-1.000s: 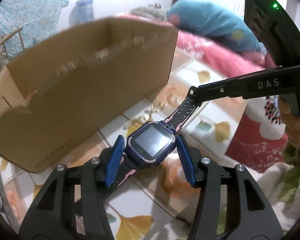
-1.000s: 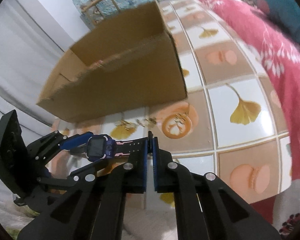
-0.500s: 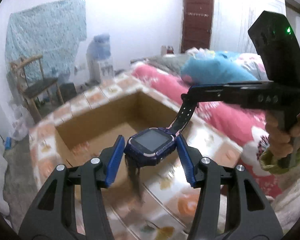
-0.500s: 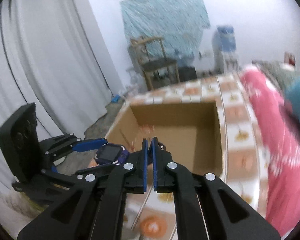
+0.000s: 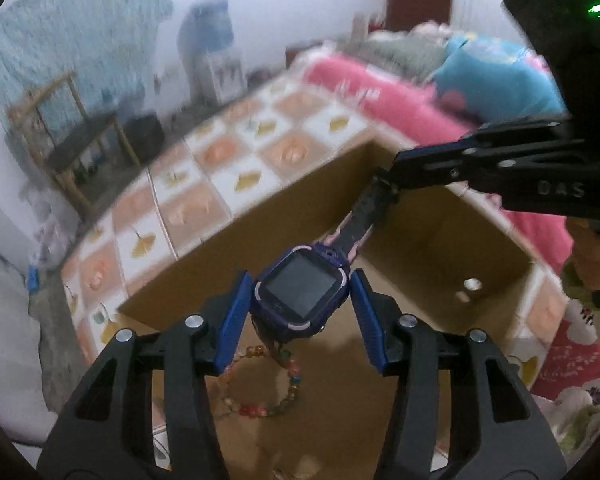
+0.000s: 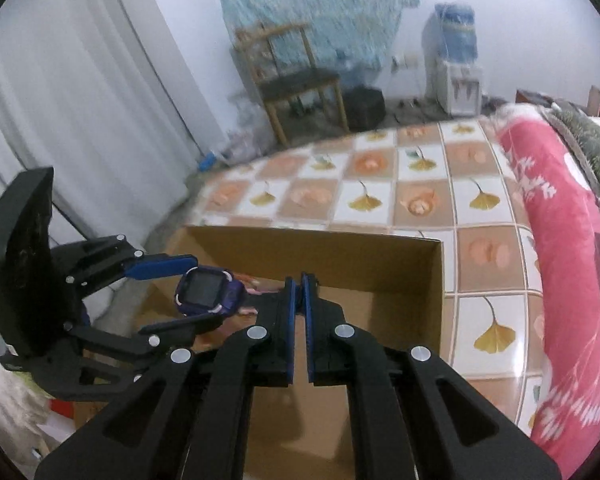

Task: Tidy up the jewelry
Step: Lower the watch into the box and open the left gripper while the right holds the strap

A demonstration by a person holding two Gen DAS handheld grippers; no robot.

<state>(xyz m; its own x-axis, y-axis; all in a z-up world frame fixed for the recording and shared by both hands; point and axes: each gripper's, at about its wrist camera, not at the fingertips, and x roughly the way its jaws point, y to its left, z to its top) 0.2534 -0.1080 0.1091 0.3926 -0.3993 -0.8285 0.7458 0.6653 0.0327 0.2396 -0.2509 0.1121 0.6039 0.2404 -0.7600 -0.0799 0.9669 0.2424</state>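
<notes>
Right gripper [image 6: 298,280] is clamped on the strap of the watch [image 5: 302,294], while my left gripper [image 5: 296,312] straddles the case with its jaws closing, above the open cardboard box [image 5: 496,236]. I judge the watch light, its case rigid and strap limp, so the case sides give the firmest hold. It is purple with pink trim and a dark square screen.

Cardboard box [image 6: 396,264] on seemingly tiled-print bed [image 6: 420,200].
</notes>
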